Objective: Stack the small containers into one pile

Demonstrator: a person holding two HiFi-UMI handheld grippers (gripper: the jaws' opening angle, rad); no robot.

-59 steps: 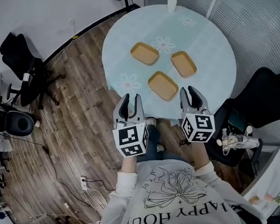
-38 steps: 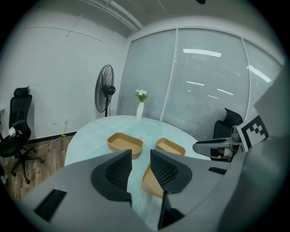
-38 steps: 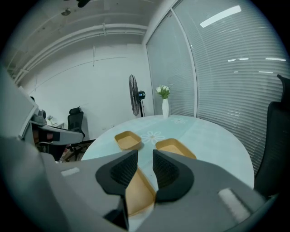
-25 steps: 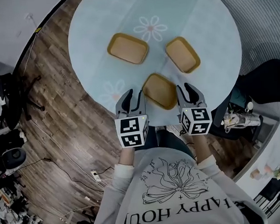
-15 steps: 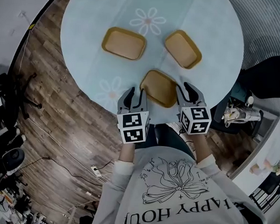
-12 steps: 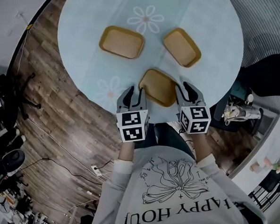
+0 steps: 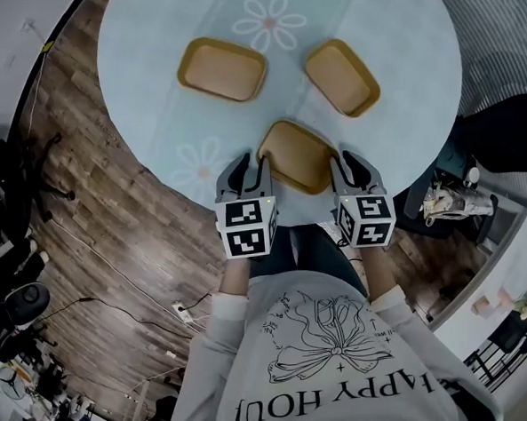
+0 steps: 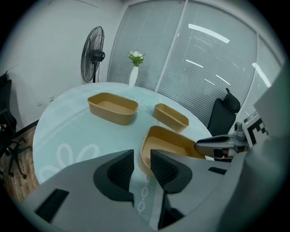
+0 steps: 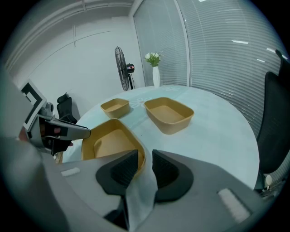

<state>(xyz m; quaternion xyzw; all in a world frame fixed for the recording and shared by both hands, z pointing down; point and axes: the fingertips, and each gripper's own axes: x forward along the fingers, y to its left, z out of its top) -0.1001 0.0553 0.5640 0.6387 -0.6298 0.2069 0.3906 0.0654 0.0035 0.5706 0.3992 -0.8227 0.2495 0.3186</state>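
Near tub (image 7: 298, 156): on the table (image 7: 150, 96), close to its near edge, upright, empty, turned cornerwise.
Far-left tub (image 7: 222, 69): beyond the near tub and to its left, well apart from it, upright, empty.
Far-right tub (image 7: 342, 77): beyond the near tub and to its right, apart from it, upright, empty.
Pile: not begun; all three tubs lying singly.
Left gripper (image 7: 246, 164): just beside the near tub's left corner, angled down at the table; jaws apart, pads pressing on nothing, the tub's corner showing through the gap.
Right gripper (image 7: 349, 160): just beside the near tub's right corner, angled down likewise; jaws just been closing yet apart, the tub's rim corner at the inner edge of one jaw, cloth filling the rest of the gap, no squeeze on the rim.
Vase (image 8: 132, 77): far beyond the near tub, at the table's far edge, white, with flowers.
Fan (image 8: 93, 54): farther off than the vase, past the near tub and to its left, off the table.
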